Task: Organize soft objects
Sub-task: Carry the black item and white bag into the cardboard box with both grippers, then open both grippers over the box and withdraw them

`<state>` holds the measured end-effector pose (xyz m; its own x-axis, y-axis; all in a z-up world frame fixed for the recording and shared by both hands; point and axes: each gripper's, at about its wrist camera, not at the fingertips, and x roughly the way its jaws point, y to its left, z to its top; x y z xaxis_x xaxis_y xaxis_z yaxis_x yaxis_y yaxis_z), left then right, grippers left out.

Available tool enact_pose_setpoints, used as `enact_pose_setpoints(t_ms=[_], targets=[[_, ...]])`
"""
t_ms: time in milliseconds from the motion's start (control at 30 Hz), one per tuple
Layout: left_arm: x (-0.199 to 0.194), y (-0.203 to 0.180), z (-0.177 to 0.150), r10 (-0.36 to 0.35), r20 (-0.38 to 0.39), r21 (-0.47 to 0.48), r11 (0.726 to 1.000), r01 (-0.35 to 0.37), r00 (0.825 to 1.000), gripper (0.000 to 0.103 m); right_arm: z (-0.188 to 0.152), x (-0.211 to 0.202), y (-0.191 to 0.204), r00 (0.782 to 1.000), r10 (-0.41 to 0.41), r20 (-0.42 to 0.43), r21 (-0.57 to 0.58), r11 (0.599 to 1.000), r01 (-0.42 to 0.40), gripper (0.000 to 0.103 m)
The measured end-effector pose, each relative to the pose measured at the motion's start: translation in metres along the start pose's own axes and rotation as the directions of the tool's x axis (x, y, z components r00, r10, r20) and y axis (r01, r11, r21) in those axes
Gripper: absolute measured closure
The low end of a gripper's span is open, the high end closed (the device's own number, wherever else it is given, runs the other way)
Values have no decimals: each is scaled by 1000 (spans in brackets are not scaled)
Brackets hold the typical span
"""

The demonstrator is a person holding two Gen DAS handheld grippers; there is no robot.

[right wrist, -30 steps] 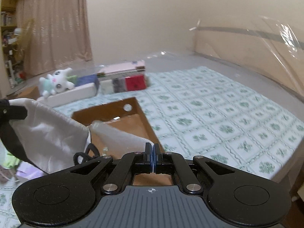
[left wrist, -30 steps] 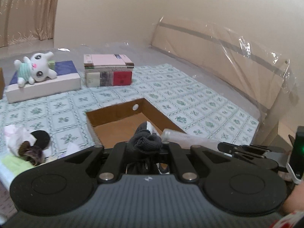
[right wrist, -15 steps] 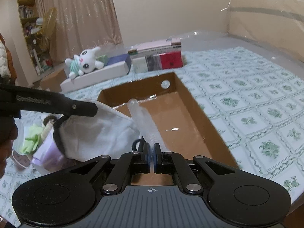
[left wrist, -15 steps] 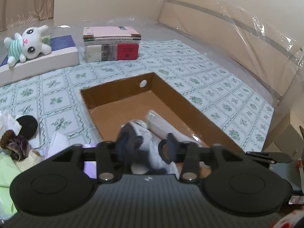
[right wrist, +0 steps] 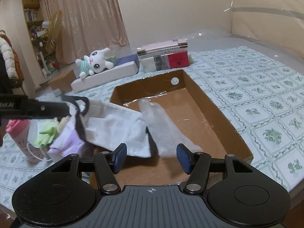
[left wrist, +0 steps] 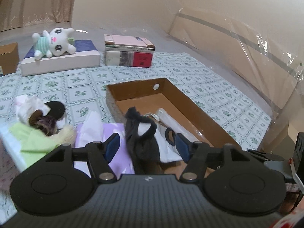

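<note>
A white cloth bag [right wrist: 114, 123] with a black drawstring [right wrist: 80, 121] hangs over the near left corner of an open cardboard box [right wrist: 218, 114], its far end draped inside beside a clear plastic sleeve [right wrist: 157, 117] holding white fabric. In the left wrist view the dark cord [left wrist: 141, 133] and bag mouth sit between the blue pads [left wrist: 112, 146] of the left gripper [left wrist: 146, 146], whose fingers are spreading and no longer press on it. The right gripper [right wrist: 152, 157] also has its fingers spreading apart, with the bag's lower edge and the sleeve just ahead of them, untouched. Just left of the box lies a heap of soft things: a lilac cloth [left wrist: 106, 133], a green cloth [left wrist: 32, 140] and a small fluffy toy [left wrist: 43, 121]. The box rests on a green-patterned sheet [right wrist: 266, 95]; towards the far edge a white plush rabbit [left wrist: 55, 42] lies on a flat white box [left wrist: 62, 60], beside stacked books [left wrist: 131, 51].
</note>
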<state>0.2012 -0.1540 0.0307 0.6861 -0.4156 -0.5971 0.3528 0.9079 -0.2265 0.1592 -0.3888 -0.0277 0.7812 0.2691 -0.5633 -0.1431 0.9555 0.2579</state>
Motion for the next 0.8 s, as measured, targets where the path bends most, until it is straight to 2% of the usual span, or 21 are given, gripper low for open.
enact_pose_setpoints(t_ms=[233,500,533,567,600,700,800], targets=[[-35,15,-15,80,36,-19,997,-80,996,42,3,-1,35,995,102,8,-49,994,-101,45],[-40,41,-14,137,44,-26,990,-136,990,42,17,55,81,979,201,-36,-153,967,-204,45],[-38,44,-13,138,42,-31,990,-136,990,42,20,63,84,979,200,-40,-167,965,-204,52],[-37,47,-13,138,39,-36,990,-137,990,42,22,70,86,981,190,-39,-181,964,-194,64],[-35,49,-13,139,36,-40,990,-137,990,42,24,74,85,985,170,-32,-185,967,-173,97],[-32,56,-15,140,35,-54,989,-138,990,42,34,77,71,999,48,15,-196,980,-44,99],[-28,61,-16,134,28,-68,989,-132,991,42,36,81,47,995,-94,16,-218,971,95,99]])
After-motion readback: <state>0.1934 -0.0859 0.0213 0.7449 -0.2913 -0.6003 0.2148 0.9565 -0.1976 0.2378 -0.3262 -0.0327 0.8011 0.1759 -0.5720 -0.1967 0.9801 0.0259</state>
